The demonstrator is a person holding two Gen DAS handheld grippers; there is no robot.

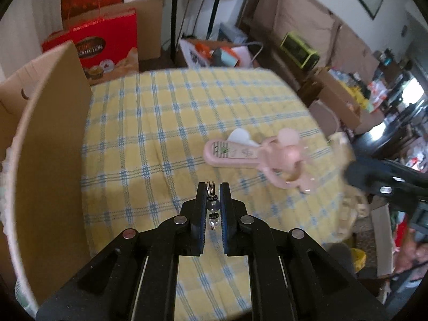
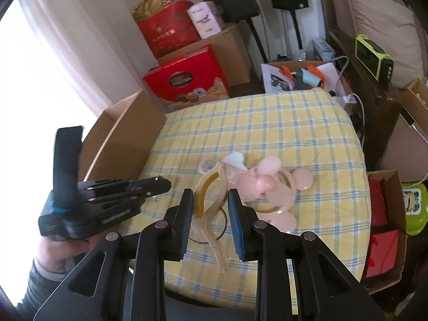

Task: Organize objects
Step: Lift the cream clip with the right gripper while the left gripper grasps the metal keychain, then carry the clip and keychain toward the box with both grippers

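My left gripper (image 1: 213,187) is shut on a small beaded charm (image 1: 213,206) with a metal ring at its top, held above the yellow checked tablecloth (image 1: 165,123). In the right wrist view that left gripper (image 2: 160,183) hovers at the table's left side, next to an open cardboard box (image 2: 125,139). A cream curved plastic clip (image 2: 214,208) sits between the pads of my right gripper (image 2: 210,195), which is shut on it. Just beyond lies a pink hand-held fan (image 2: 267,184) on the cloth, also seen as the pink fan (image 1: 254,157) with a white piece (image 1: 240,136) beside it.
The cardboard box wall (image 1: 48,160) rises close on the left. Red gift boxes (image 2: 187,80) and more cartons stand behind the table. A carton with red items (image 2: 382,214) sits on the floor to the right. A green device (image 2: 374,56) rests on dark furniture.
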